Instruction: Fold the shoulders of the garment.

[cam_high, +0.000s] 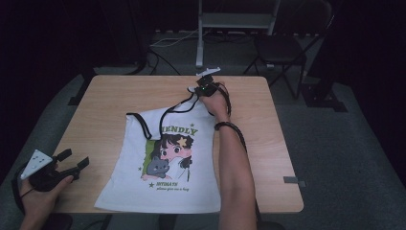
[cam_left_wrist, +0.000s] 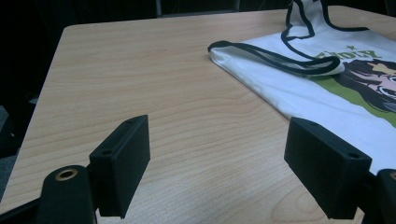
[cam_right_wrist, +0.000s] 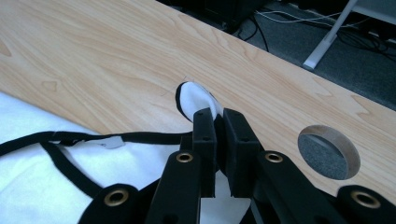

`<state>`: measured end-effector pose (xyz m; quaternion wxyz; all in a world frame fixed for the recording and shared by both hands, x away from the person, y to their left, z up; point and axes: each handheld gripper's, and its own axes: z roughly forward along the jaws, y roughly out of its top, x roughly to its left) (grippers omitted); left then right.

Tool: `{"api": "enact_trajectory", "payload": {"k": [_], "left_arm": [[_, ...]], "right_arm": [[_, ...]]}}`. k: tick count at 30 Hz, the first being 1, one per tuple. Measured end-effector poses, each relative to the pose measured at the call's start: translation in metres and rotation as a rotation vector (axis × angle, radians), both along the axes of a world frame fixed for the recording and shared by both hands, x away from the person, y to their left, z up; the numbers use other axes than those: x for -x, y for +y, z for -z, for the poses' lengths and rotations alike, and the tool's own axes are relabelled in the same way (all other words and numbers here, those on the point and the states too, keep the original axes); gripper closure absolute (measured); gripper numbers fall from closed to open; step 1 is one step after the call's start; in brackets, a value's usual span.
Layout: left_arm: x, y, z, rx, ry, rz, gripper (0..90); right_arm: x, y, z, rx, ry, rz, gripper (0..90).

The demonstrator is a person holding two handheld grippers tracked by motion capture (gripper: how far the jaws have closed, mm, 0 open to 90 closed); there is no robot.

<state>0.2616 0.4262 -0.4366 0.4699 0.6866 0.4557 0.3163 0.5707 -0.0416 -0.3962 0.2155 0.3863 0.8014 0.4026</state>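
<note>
The right gripper (cam_high: 203, 89) is clamped on one shoulder strap of the tank top (cam_high: 167, 163), its jaws pressed together with a tab of white, black-edged fabric poking out beyond the tips (cam_right_wrist: 196, 100). Holding it there, toward twelve o'clock on the table (cam_high: 268, 143), lifts that strap off the wood and draws the top's upper edge taut, which looks like a way to straighten or spread the garment; the strap's exact end is hard to make out under the hand in the high view. The left gripper (cam_high: 72, 165) rests at about eight o'clock near the table's corner, jaws standing wide apart with nothing between them, seemingly kept clear and ready to take the other side.

The tank top lies face up across the middle of the table, hem at six o'clock close to the near edge, neckline toward twelve. It is white with black binding around the neck and armholes, and bears a cartoon print: a dark-haired figure holding a grey cat on a green panel, green lettering above and a small line of text below. The other strap (cam_left_wrist: 275, 58) lies flat toward ten o'clock. The body sits fairly smooth, slightly skewed.
</note>
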Motion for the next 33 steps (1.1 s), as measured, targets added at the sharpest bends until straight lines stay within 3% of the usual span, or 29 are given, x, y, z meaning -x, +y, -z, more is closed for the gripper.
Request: {"api": "enact_trajectory", "payload": {"k": [17,22,33], "left_arm": [[0.001,-0.001,0.0,-0.013,-0.002,0.007,22.2],[0.001,-0.001,0.0,-0.016,-0.008,0.009,22.2],[0.001,0.0,0.0,-0.011,-0.004,0.001,22.2]], "right_arm": [[0.035,0.012,0.002,0.06,-0.083,-0.058,84.5],[0.052,0.013,0.0,0.085,-0.113,-0.07,84.4],[0.082,0.018,0.008,0.107,-0.114,-0.089,84.0]]}}
